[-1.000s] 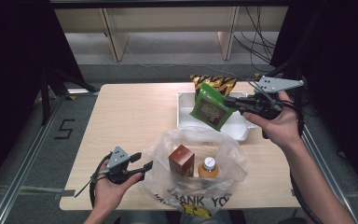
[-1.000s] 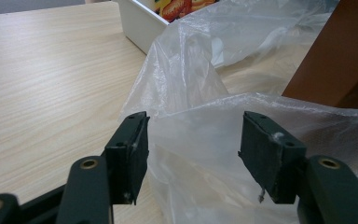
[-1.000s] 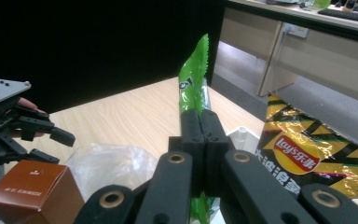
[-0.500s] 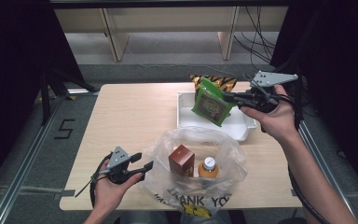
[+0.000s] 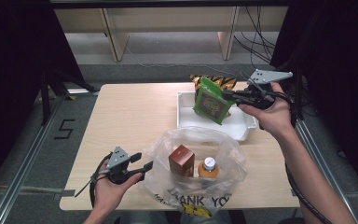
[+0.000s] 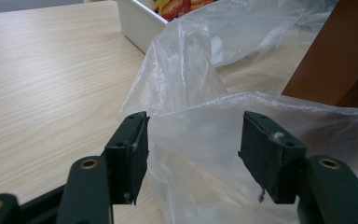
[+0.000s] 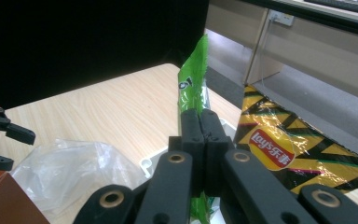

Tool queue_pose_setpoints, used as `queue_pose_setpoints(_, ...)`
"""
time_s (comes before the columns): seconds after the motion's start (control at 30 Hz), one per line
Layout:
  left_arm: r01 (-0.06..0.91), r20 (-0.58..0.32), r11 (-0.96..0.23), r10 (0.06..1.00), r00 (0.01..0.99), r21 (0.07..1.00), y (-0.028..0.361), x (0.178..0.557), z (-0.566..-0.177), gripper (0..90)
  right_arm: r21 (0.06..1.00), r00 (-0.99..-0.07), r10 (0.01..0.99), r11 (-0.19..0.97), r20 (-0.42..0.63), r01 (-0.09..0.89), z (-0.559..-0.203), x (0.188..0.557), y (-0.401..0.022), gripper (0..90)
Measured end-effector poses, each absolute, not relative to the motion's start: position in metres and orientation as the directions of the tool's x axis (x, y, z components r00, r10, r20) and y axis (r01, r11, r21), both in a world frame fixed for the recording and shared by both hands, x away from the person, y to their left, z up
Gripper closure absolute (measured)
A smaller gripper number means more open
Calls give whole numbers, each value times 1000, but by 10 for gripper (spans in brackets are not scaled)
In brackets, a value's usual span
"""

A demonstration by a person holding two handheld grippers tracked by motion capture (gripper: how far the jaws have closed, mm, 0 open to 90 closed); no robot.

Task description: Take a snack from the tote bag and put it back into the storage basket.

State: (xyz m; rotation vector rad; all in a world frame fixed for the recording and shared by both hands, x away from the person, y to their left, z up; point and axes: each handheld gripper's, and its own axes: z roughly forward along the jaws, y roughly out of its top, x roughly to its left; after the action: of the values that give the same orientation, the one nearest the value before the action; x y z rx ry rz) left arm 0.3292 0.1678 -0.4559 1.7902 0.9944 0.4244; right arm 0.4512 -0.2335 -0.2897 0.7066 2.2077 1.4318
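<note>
- Above the white tray [image 5: 186,122] at the far right of the counter [image 5: 130,116], we see a green snack bag [image 5: 212,103] hanging tilted, clamped by its edge in the right gripper [image 5: 230,95], whose jaws are pressed together on the foil.
- Behind the green bag, a yellow-and-black chip bag [image 5: 223,82] lies at the tray's far end; the right gripper view shows its red logo just beside the jaws.
- Nearer us, a clear plastic bag [image 5: 193,140] sits open on the counter, with a brown box [image 5: 181,160] and an orange bottle [image 5: 208,168] standing side by side inside it.
- At the near left, the left gripper [image 5: 143,165] points at the plastic bag's side; we see its jaws apart with the film's edge between them, pads not pressing on it.
</note>
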Motion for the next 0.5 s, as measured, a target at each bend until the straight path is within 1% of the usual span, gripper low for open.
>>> queue_pose_setpoints(0.07, 429, -145, -164, 786, 601, 888, 168, 329, -455, 413, 914, -785, 615, 356, -73, 194, -290, 453, -236, 900)
queue_pose_setpoints(0.33, 428, -146, -162, 785, 602, 889, 169, 329, -455, 413, 919, -772, 631, 344, -72, 195, -294, 459, -237, 900)
queue_pose_setpoints(0.4, 427, -143, -166, 785, 602, 889, 169, 330, -455, 413, 917, -768, 638, 337, -56, 213, -296, 460, -236, 900)
queue_pose_setpoints(0.47, 427, -142, -167, 785, 603, 889, 169, 329, -455, 413, 908, -771, 634, 356, -61, 221, -297, 462, -237, 900)
queue_pose_setpoints(0.5, 428, -145, -164, 785, 602, 889, 169, 329, -455, 413, 906, -772, 631, 366, -77, 210, -297, 464, -237, 900)
